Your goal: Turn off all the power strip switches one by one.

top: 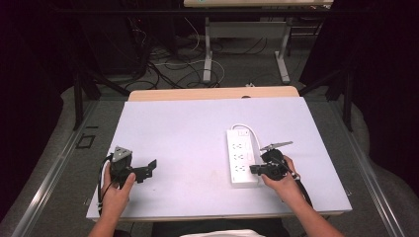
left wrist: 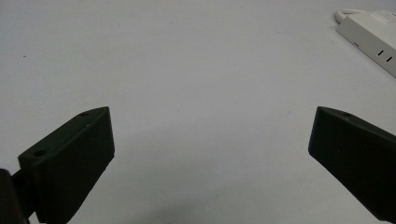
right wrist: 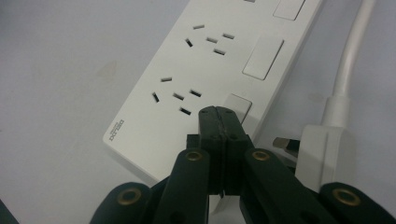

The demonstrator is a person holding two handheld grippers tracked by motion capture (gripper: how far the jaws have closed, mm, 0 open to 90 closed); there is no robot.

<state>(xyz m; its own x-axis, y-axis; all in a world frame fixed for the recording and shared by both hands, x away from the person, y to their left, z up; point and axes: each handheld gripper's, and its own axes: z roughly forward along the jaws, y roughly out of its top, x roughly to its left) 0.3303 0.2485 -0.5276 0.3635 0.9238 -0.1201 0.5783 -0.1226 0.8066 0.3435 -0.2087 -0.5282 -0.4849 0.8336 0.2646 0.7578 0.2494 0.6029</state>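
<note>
On the right half of the white table (top: 173, 128): 1 white power strip (top: 242, 157), lying flat, its cord curling off the far end; its white plug (right wrist: 322, 149) beside it; right gripper (right wrist: 219, 114), jaws clenched together on nothing, tips at the nearest switch (right wrist: 238, 105); left gripper (left wrist: 210, 140), well apart, jaws released wide over bare tabletop.

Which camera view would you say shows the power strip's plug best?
The right gripper view: the white plug lies close up beside the power strip, prongs visible. The left gripper view catches the strip's corner; in the high view the plug is too small to tell.
</note>
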